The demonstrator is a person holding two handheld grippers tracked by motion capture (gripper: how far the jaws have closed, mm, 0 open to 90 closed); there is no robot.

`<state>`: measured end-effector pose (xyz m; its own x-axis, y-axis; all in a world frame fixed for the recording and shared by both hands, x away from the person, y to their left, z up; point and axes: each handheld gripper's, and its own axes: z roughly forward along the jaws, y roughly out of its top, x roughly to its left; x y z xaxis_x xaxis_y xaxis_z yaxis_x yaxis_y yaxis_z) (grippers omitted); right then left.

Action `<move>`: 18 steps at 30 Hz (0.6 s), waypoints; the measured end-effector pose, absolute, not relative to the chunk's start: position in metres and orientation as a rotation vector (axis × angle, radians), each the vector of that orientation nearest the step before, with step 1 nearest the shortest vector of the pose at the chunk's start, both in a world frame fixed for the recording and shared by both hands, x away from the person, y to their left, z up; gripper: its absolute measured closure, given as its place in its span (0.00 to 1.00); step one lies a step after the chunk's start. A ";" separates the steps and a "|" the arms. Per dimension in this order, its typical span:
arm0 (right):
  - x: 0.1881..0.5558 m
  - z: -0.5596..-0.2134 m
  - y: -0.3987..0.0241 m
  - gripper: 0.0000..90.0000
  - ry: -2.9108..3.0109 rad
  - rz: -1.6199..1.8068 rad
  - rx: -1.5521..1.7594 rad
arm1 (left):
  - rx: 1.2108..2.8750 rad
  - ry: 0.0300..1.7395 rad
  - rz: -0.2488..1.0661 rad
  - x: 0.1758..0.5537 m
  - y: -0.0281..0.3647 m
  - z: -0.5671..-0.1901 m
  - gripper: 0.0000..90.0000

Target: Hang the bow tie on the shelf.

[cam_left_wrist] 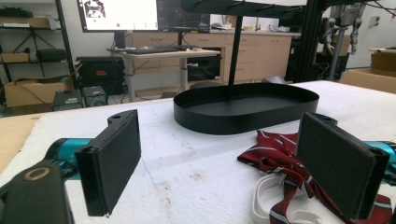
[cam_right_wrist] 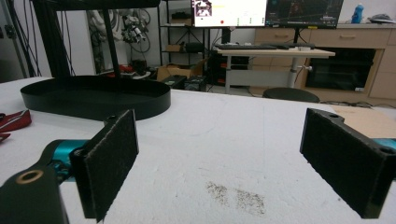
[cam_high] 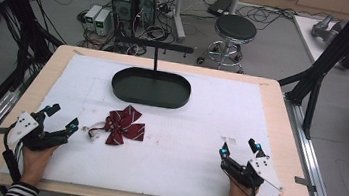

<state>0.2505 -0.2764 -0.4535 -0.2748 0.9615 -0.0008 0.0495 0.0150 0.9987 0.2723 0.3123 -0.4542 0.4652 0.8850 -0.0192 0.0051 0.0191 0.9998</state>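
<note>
A dark red striped bow tie [cam_high: 124,126] with a white strap [cam_high: 94,131] lies on the white foam mat, left of centre. In the left gripper view the bow tie [cam_left_wrist: 280,149] and its strap [cam_left_wrist: 266,196] sit just ahead of the right-hand jaw. My left gripper [cam_high: 63,118] rests near the mat's left front, open, nothing between its jaws. My right gripper [cam_high: 242,147] rests at the right front, open and empty. A black oval tray [cam_high: 151,88] with an upright hanger stand [cam_high: 156,55] sits at the back centre of the mat.
The white foam mat [cam_high: 199,126] covers a wooden table [cam_high: 281,116]. A dirt smudge [cam_right_wrist: 236,196] marks the mat ahead of the right gripper. Beyond the table stand a stool [cam_high: 234,30], computer towers [cam_high: 134,0] and floor cables. Black frame posts [cam_high: 338,42] flank the table.
</note>
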 end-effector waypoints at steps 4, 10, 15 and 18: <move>0.250 -0.454 -0.276 0.12 1.456 1.384 1.083 | 1.384 0.860 0.833 0.272 0.312 -0.454 0.16; 0.249 -0.454 -0.275 0.12 1.448 1.383 1.075 | 1.394 0.870 0.829 0.273 0.312 -0.454 0.16; 0.249 -0.454 -0.276 0.12 1.448 1.387 1.081 | 1.392 0.868 0.839 0.273 0.312 -0.454 0.16; 0.249 -0.454 -0.276 0.12 1.446 1.387 1.078 | 1.399 0.876 0.839 0.273 0.312 -0.454 0.15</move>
